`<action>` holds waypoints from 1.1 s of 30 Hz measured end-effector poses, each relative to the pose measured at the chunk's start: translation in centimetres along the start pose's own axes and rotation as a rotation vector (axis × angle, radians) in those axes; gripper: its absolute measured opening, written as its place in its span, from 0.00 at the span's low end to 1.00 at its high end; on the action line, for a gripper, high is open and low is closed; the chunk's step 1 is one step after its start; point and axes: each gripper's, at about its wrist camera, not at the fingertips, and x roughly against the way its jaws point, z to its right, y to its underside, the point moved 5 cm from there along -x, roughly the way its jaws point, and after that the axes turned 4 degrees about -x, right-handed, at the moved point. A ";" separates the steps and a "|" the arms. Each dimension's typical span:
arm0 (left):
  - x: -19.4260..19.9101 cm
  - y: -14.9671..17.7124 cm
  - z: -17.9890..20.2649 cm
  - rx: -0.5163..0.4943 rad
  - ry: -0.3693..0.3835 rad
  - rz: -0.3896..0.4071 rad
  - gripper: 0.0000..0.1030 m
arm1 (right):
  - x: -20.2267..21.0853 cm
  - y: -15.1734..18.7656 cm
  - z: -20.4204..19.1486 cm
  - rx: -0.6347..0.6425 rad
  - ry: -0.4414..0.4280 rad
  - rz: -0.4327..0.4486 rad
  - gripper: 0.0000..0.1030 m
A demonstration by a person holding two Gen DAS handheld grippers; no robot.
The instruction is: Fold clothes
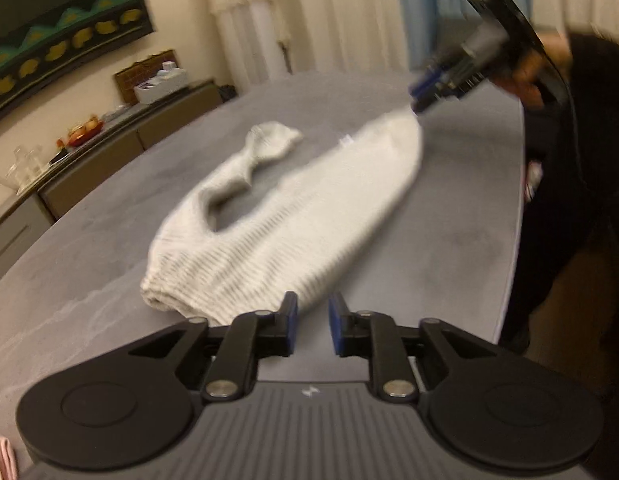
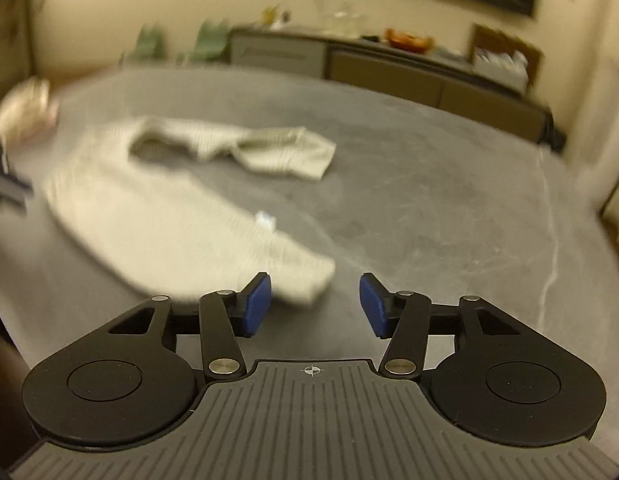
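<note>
Both hand-held grippers hover above a grey table [image 2: 449, 184] with nothing between their fingers. In its own wrist view the left gripper [image 1: 313, 320] has its blue-padded fingers parted by a narrow gap, empty, with the tips just at the ribbed hem end of a cream knitted sweater [image 1: 293, 208]. Whether the tips touch the cloth cannot be told, as the picture is blurred. The right gripper [image 2: 315, 304] stands with its fingers spread wide, the left pad just beside a corner of the sweater [image 2: 169, 224] and the right pad over bare table.

From the left wrist view the right gripper [image 1: 419, 98] appears at the far end of the garment, held by a person's hand [image 1: 525, 76] in a dark sleeve, its blue fingertips close to the sweater's far corner. Motion blur hides whether there is contact.

The sweater lies flat on the table, stretched lengthwise between the two grippers. One sleeve [image 2: 277, 152] is bent away from the body of the garment and rests on the tabletop, leaving a loop of bare grey surface between sleeve and body. A small white label [image 2: 265, 218] shows on the sweater's upper surface.

Beyond the table stands a long low sideboard [image 2: 409, 72] against a pale wall, with a red bowl [image 2: 409, 40] and a white box [image 1: 161, 84] on top. A dark painting [image 1: 61, 32] with green and yellow shapes hangs above it. Pale curtains [image 1: 309, 12] hang at the far end of the room.
</note>
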 end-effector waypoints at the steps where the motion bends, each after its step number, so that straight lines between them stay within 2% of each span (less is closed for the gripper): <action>1: 0.1 -0.4 -1.3 0.066 -0.012 0.014 0.31 | 0.0 -0.6 0.4 -0.062 -0.017 0.020 0.61; 3: -0.1 -0.7 -4.7 0.235 -0.040 0.017 0.44 | -1.8 -2.5 1.2 -0.188 -0.039 0.016 0.64; 4: -0.3 -0.8 -6.5 0.327 -0.055 0.014 0.48 | -2.7 -3.5 1.6 -0.250 -0.051 0.014 0.64; 7: -2.1 0.0 -12.0 0.575 -0.081 -0.045 0.50 | -7.1 -6.5 1.6 -0.384 -0.091 -0.049 0.65; 11: -6.1 1.5 -15.7 0.763 -0.032 -0.125 0.52 | -13.9 -10.0 1.0 -0.558 -0.173 -0.139 0.66; 13: -7.3 1.6 -15.9 0.798 -0.014 -0.133 0.52 | -16.8 -11.2 0.9 -0.606 -0.142 -0.181 0.66; 14: -7.7 1.4 -16.0 0.800 -0.011 -0.133 0.52 | -18.1 -11.7 0.9 -0.625 -0.113 -0.204 0.65; 15: -8.1 1.2 -16.0 0.801 -0.008 -0.133 0.52 | -19.5 -12.1 0.9 -0.644 -0.083 -0.227 0.60; 16: -8.5 0.9 -15.9 0.799 -0.011 -0.132 0.48 | -20.6 -12.3 0.9 -0.658 -0.051 -0.259 0.48; 17: -8.7 0.6 -15.8 0.791 -0.021 -0.132 0.47 | -21.4 -12.8 0.8 -0.654 -0.032 -0.269 0.42; 18: -8.8 0.4 -15.6 0.785 -0.030 -0.131 0.39 | -22.1 -13.3 0.7 -0.649 -0.013 -0.279 0.27; 19: -8.9 0.2 -15.5 0.781 -0.036 -0.128 0.26 | -22.4 -13.6 0.4 -0.636 -0.016 -0.281 0.13; 21: -8.6 -0.2 -15.3 0.770 -0.048 -0.113 0.15 | -22.9 -14.2 -0.3 -0.608 -0.022 -0.283 0.05; 22: -8.4 -0.4 -15.2 0.765 -0.055 -0.104 0.10 | -23.0 -14.5 -0.8 -0.570 -0.023 -0.268 0.03; 23: -8.3 -0.6 -14.8 0.745 -0.058 -0.098 0.08 | -22.5 -14.9 -1.3 -0.531 -0.043 -0.231 0.03; 27: -7.9 -1.1 -11.8 0.601 -0.056 -0.087 0.06 | -16.7 -16.0 -2.8 -0.431 -0.197 -0.036 0.01; 32: -7.4 -1.7 -8.0 0.421 -0.053 -0.073 0.07 | -15.9 -12.2 -1.8 -0.372 -0.072 -0.142 0.01; 33: -7.3 -1.8 -7.2 0.385 -0.052 -0.071 0.07 | -15.7 -11.5 -1.6 -0.361 -0.047 -0.163 0.05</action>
